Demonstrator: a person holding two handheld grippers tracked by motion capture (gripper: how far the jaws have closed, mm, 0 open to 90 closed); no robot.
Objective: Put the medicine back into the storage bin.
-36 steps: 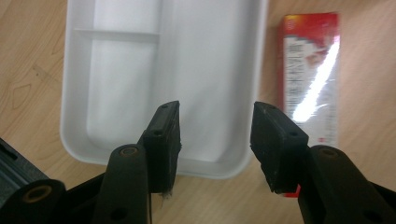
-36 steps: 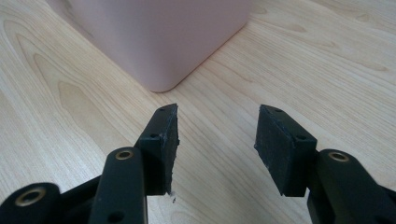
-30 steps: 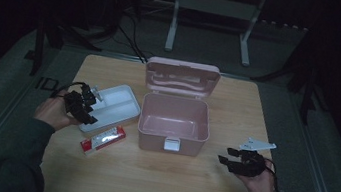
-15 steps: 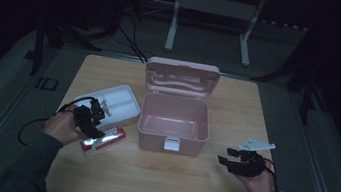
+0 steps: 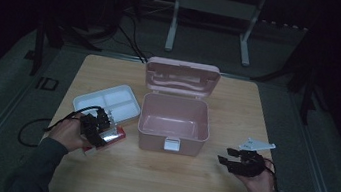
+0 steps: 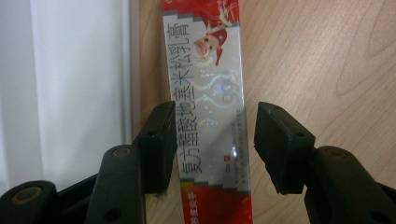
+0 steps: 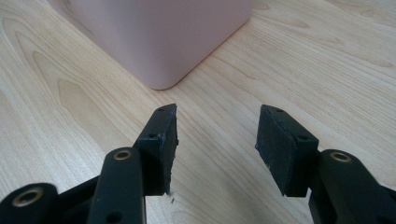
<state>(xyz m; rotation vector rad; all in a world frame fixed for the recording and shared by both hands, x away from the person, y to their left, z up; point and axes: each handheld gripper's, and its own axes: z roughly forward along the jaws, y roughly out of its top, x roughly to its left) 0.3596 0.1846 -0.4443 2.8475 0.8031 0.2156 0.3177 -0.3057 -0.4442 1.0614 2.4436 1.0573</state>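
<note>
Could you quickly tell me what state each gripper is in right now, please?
Left gripper: open, jaws astride the red box on the table, not yet gripping it.
Right gripper: open, holding nothing.

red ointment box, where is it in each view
High view: the red ointment box lies lower left on the table, under the left claw, beside the white tray.
Left gripper view: upright in the centre, between the open jaws.
Right gripper view: not in it.
Shared landmark: the white tray, left of the box.
</note>
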